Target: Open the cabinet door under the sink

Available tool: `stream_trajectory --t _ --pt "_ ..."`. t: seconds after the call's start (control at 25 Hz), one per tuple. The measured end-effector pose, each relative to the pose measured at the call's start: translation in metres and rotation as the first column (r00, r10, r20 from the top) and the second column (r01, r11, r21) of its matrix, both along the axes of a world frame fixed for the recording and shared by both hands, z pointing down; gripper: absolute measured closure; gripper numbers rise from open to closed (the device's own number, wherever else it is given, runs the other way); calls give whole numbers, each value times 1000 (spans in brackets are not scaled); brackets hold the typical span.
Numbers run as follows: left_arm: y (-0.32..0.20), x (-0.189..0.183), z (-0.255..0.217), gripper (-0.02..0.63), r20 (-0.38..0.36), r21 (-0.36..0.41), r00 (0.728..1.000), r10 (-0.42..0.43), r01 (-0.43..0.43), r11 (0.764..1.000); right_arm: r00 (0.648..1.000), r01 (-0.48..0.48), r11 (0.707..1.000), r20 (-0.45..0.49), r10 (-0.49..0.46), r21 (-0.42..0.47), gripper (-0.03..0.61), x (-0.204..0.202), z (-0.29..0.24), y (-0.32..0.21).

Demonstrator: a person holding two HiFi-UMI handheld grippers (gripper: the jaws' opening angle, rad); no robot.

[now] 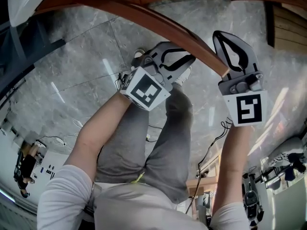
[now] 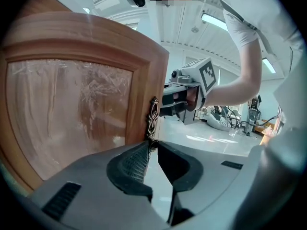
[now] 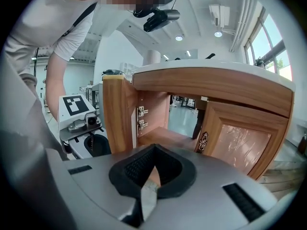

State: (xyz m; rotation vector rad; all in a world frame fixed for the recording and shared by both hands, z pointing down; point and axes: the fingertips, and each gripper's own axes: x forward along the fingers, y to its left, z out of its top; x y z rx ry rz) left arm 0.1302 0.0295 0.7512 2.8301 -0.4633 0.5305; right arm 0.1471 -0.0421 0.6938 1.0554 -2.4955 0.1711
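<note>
left gripper [image 2: 152,146] pinches the lower end of the ornate dark metal handle [image 2: 152,116] on the frosted-pane wooden cabinet door [image 2: 72,109], which stands swung out. right gripper [image 3: 153,149] pressed together, empty. advice: firm pinch, follow the hinge arc, don't tug straight.

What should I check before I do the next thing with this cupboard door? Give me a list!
1. Left gripper holds the door handle: ok, the fingers pinch its lower end.
2. Door swung open: ok, the right gripper view shows the hinges and the inside of the cabinet.
3. Right gripper out of the way: ok, it is shut, holds nothing and is apart from the door.
4. Second door: looks shut; cannot tell if it needs opening.
5. Room to swing the door wider: cannot tell.
</note>
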Motion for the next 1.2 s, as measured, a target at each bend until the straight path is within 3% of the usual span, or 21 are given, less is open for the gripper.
stream_trajectory --t 0.36,0.44,0.72,1.2 --pt "7 -18 -4 560 -83 -139 993 -79 67 988 1000 12 999 14 -11 -34 548 -9 2 13" --pt "8 -25 -11 598 -102 -151 989 -103 87 985 1000 -5 999 15 5 -38 548 -8 1 15" --pt "9 -44 -25 598 -81 -145 976 -203 190 971 1000 16 999 -13 -17 -45 548 -13 -4 20" --pt "11 -73 -78 598 -98 -99 955 -279 270 958 999 42 993 37 -38 -110 548 -53 -5 70"
